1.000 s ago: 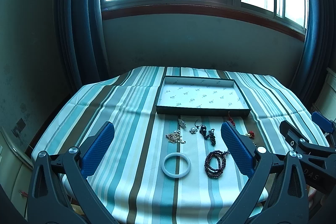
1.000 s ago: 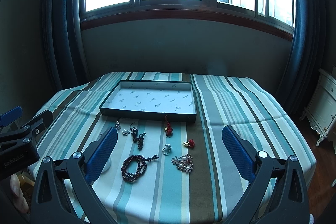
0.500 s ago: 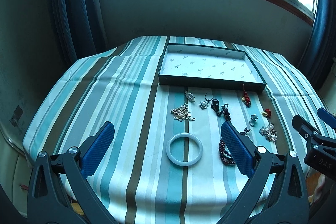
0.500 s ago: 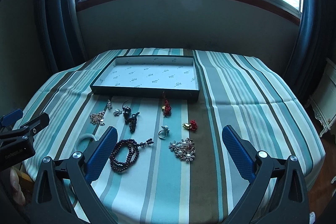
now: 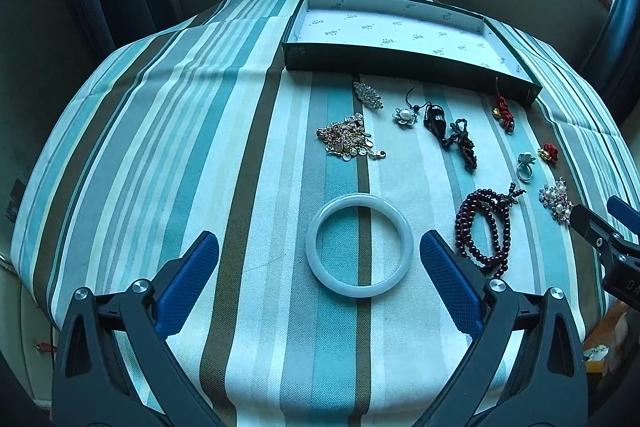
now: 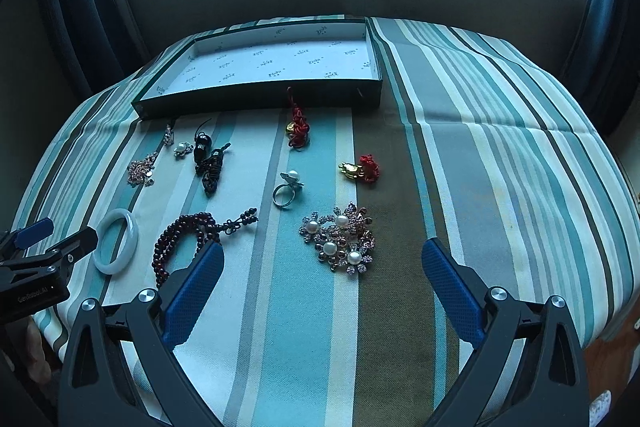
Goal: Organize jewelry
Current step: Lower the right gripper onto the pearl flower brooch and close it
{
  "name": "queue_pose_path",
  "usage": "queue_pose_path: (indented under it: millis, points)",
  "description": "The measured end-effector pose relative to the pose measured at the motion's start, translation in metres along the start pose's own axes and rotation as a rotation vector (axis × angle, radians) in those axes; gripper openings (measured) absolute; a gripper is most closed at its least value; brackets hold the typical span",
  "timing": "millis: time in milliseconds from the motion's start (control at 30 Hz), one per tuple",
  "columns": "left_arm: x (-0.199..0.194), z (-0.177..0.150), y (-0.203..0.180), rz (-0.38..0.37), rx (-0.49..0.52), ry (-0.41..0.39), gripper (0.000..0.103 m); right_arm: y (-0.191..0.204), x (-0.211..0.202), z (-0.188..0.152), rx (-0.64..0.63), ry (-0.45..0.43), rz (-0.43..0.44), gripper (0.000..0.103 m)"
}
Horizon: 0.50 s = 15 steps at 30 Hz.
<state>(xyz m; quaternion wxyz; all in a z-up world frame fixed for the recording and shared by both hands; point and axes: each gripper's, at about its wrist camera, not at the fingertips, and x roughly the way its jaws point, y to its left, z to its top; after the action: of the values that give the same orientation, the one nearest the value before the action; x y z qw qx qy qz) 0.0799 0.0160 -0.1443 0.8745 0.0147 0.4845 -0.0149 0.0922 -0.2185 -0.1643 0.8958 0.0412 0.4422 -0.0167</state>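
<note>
Jewelry lies on a striped tablecloth in front of a shallow dark tray [image 5: 384, 61] with a white lining, also in the right wrist view [image 6: 256, 101]. My left gripper [image 5: 318, 259] is open and empty, its jaws on either side of a white bangle [image 5: 359, 243]. My right gripper [image 6: 322, 267] is open and empty, just short of a pearl flower brooch [image 6: 340, 238]. Dark red beads [image 5: 482, 227] [image 6: 188, 235], a pearl ring [image 6: 287, 187], a gold chain [image 5: 348, 141], a black corded pendant [image 5: 450, 133] and two red knot charms [image 6: 298, 127] [image 6: 362, 167] lie between.
The table's front edge runs just below both grippers. A wall, dark curtains and a window stand behind the table. The right half of the cloth [image 6: 500, 163] carries no jewelry.
Both grippers have moved forward and down towards the table. The left now frames the white bangle and the right has closed in on the pearl brooch. No jewelry has moved.
</note>
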Motion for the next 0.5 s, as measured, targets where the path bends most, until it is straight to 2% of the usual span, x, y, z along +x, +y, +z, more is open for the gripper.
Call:
queue_pose_path:
  millis: [33,100,133,167,233,500]
  points:
    - [0.004,0.0,0.001,0.004,-0.002,0.012,0.089,-0.002,0.003,0.0,0.005,0.005,-0.004,0.098]
    - [0.014,0.0,0.003,-0.001,-0.011,0.042,0.081,-0.006,0.01,0.002,0.015,0.02,-0.004,0.095]
    - [0.018,0.0,0.004,-0.007,-0.015,0.054,0.081,-0.008,0.013,0.003,0.017,0.029,-0.003,0.085]
    - [0.02,0.0,0.004,-0.008,-0.015,0.059,0.081,-0.009,0.017,0.004,0.021,0.038,-0.005,0.068]
    - [0.023,0.001,0.002,-0.011,-0.007,0.059,0.081,-0.012,0.025,0.005,0.029,0.06,0.001,0.058]
    - [0.029,0.003,-0.005,-0.022,0.023,0.062,0.081,-0.014,0.043,0.01,0.013,0.083,0.014,0.058]
